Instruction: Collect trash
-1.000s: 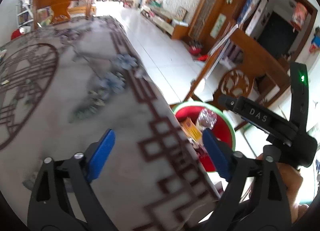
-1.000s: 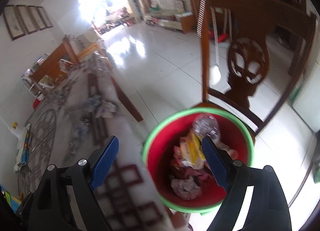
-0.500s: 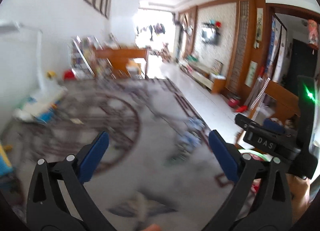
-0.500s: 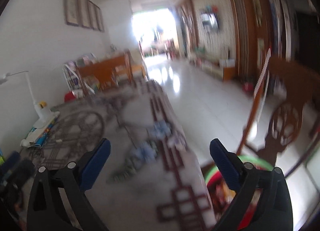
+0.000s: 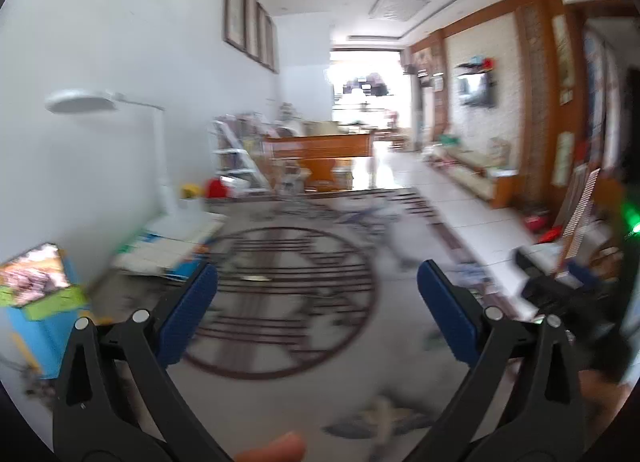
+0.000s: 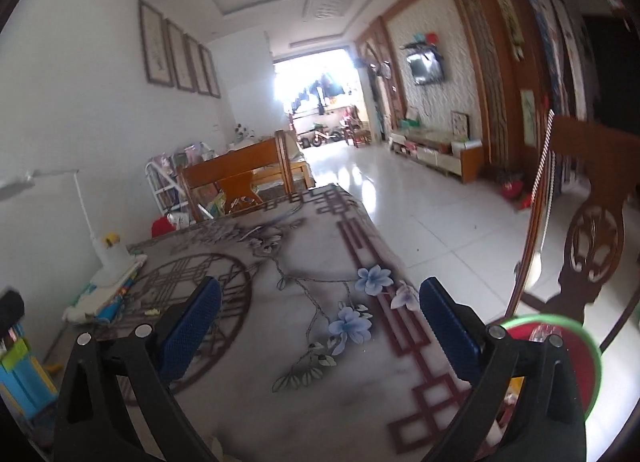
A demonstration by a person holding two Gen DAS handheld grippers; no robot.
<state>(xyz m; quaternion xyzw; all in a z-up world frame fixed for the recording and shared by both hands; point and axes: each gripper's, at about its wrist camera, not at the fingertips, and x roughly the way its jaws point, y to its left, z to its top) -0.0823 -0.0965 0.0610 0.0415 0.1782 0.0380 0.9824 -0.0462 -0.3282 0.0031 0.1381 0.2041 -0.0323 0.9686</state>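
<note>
Both grippers, left (image 5: 316,310) and right (image 6: 320,326), gape empty over the table (image 6: 304,342). The bin (image 6: 576,358) sits just off the table's right edge, nearer the right gripper. No trash shows clearly on the table.

Desk lamp (image 6: 108,258) at the table's (image 6: 304,362) far-left corner, on stacked books (image 6: 100,298); trash bin (image 6: 576,358) down off the right edge; wooden chair (image 6: 592,238) right behind it.
</note>
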